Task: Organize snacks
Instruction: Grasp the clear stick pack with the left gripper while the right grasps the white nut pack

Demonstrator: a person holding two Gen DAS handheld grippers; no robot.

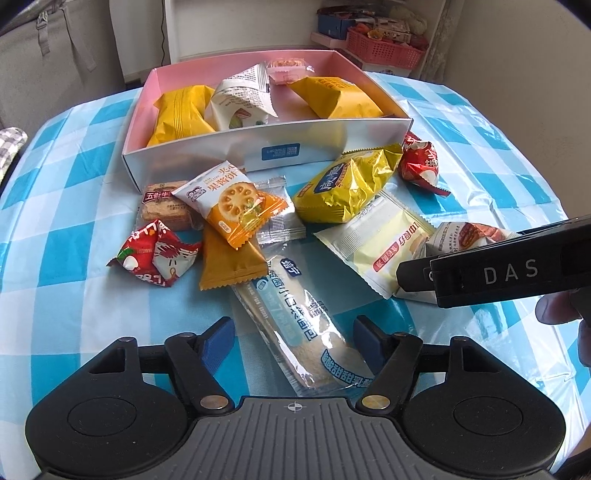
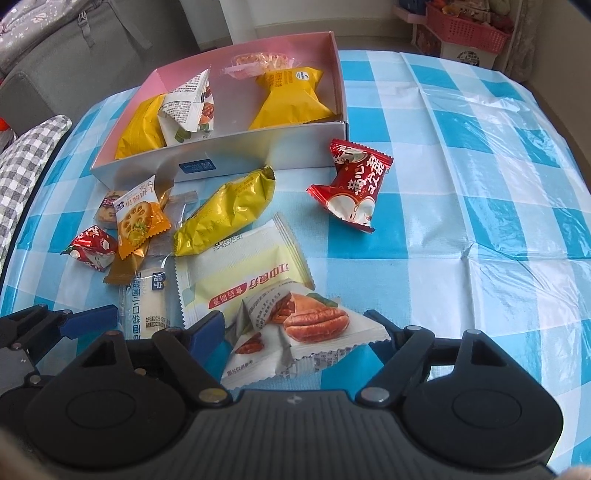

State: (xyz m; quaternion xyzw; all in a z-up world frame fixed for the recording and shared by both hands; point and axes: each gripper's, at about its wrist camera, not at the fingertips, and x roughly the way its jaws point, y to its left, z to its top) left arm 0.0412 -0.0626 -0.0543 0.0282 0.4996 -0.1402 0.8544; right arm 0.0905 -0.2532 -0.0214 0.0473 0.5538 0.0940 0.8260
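Snacks (image 1: pixel 236 210) lie scattered before the half-filled box (image 1: pixel 266 147) as the left gripper (image 1: pixel 293 334) straddles a long bread packet (image 1: pixel 295 332) and the right gripper (image 2: pixel 295 325) a nut packet (image 2: pixel 295 332), both spread, apparently poised to grasp.

At two o'clock from the left claw (image 1: pixel 293 334), the right claw's (image 2: pixel 295 325) tips vanish behind the pecan packet (image 1: pixel 465 236). The long bread packet's (image 2: pixel 146 299) near end hides under both claws. The biscuit bar (image 1: pixel 166 208) lies half covered by the orange cracker packet (image 1: pixel 232 203). Shelf clutter (image 1: pixel 373 29) at one o'clock is too small to read.
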